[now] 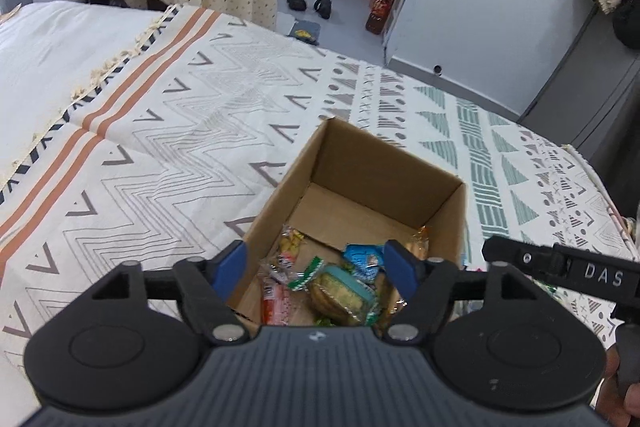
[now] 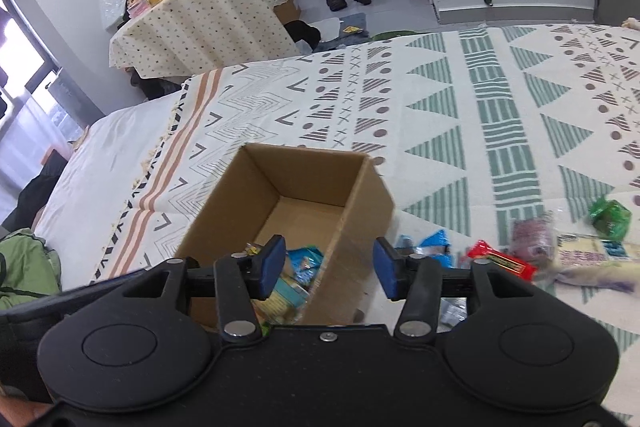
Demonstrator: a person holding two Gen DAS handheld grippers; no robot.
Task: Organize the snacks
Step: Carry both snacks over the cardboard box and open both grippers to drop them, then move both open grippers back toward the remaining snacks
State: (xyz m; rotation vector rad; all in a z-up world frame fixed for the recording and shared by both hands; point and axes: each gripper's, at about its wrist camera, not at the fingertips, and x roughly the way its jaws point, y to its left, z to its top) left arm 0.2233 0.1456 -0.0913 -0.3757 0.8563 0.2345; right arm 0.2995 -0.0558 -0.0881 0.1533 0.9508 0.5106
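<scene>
Patterned bedspread (image 1: 192, 115) carries a cardboard box (image 1: 372, 163) of snacks (image 1: 340, 291). "DAS" marks the right hand-held gripper (image 2: 329, 263); it and the left hand-held gripper (image 1: 316, 267) hover spread wide, empty.

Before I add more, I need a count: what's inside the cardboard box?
The cardboard box holds several wrapped snacks at its near end, among them a blue packet and a teal-edged biscuit pack. The far floor is bare. The left tool hides anything nearer.

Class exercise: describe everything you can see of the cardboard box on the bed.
The cardboard box is plain brown corrugated card, rectangular, open-topped, standing upright on the patterned bedspread. Its far half is bare; wrapped snacks lie piled at the near end. Both grippers hover open at that end, not touching it.
</scene>
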